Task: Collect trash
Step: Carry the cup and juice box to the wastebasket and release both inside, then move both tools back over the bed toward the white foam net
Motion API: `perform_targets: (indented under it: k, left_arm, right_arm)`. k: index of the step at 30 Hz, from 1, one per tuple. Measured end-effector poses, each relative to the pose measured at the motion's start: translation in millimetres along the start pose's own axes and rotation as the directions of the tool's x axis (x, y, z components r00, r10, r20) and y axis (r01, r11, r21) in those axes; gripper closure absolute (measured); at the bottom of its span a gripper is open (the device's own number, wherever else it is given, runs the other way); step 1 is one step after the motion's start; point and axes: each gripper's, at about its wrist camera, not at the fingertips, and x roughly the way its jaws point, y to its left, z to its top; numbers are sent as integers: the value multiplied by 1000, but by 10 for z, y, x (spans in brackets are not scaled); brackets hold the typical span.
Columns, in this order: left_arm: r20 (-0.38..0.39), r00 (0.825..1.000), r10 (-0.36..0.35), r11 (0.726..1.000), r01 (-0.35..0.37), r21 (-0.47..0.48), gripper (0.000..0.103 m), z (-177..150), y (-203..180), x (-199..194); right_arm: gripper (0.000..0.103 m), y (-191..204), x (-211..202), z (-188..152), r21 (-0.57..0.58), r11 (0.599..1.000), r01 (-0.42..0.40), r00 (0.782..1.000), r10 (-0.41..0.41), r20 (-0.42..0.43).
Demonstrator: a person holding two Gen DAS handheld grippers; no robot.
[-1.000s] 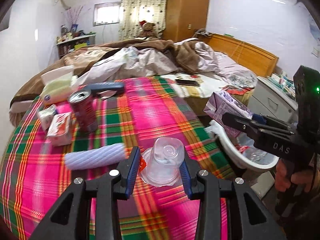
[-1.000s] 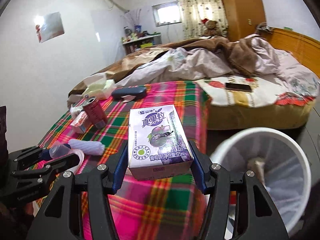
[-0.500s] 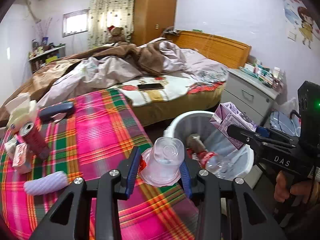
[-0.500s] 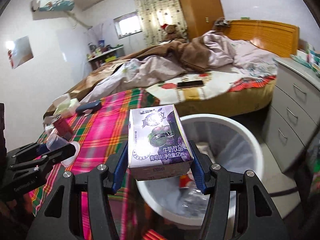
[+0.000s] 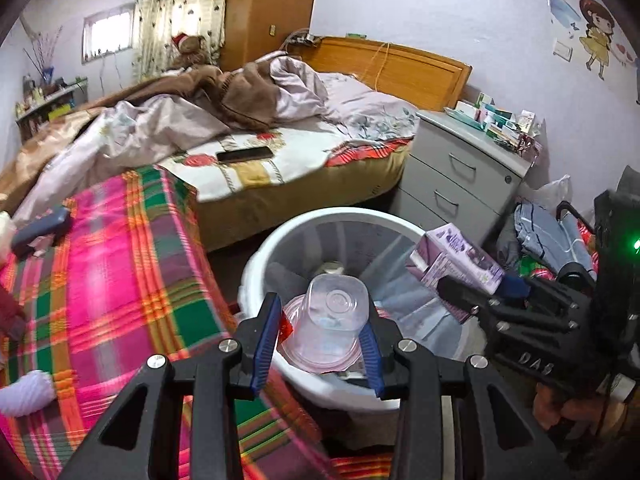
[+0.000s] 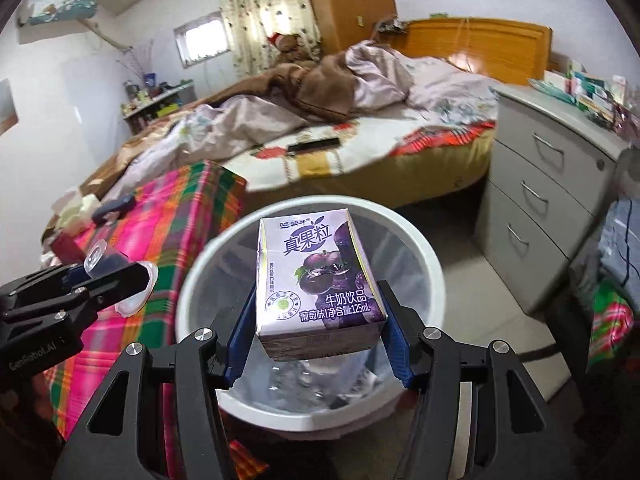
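My left gripper [image 5: 320, 340] is shut on a clear plastic cup [image 5: 330, 320] and holds it bottom-forward over the near rim of the white trash bin [image 5: 280, 240]. My right gripper [image 6: 318, 332] is shut on a purple milk drink carton [image 6: 316, 280] and holds it above the bin's [image 6: 424, 248] opening. The carton also shows in the left wrist view [image 5: 452, 258], over the bin's right side. The left gripper with the cup [image 6: 96, 258] shows in the right wrist view, left of the bin. Bottles and other trash lie inside the bin.
The plaid-covered table [image 5: 120, 264] stands left of the bin, with a white ribbed roll [image 5: 24, 394] and a dark case [image 5: 40, 228] on it. An unmade bed [image 5: 260, 140] with a phone lies behind. A grey drawer unit [image 5: 460, 184] and clothes [image 5: 548, 232] are to the right.
Both grippers have swung right from the table to the bin, carrying the cup and the carton. The bin now fills the middle of both views.
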Motion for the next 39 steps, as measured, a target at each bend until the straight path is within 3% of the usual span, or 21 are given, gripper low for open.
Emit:
perform_targets:
  k: [8, 9, 11, 16, 26, 39]
  left_arm:
    - [-53, 998, -16, 1000, 16, 4, 62, 35, -98, 301]
    - [-62, 998, -29, 1000, 29, -2, 60, 37, -100, 329]
    - [-71, 997, -32, 999, 31, -12, 47, 25, -97, 365]
    - [-72, 997, -29, 999, 28, -17, 45, 13, -84, 371]
    - [-35, 999, 13, 1000, -13, -16, 45, -41, -8, 144]
    - [30, 996, 79, 995, -77, -61, 45, -195, 285, -343]
  right_arm:
    - [44, -123, 211, 4, 15, 999, 38, 996, -37, -78]
    - [44, -140, 214, 2, 21, 999, 42, 996, -41, -76]
    - [44, -155, 215, -3, 24, 999, 49, 996, -47, -78]
    - [42, -162, 179, -22, 24, 998, 65, 995, -63, -72]
    - [42, -103, 10, 17, 39, 998, 55, 998, -55, -22]
    - [42, 250, -163, -15, 5, 1000, 25, 999, -25, 21]
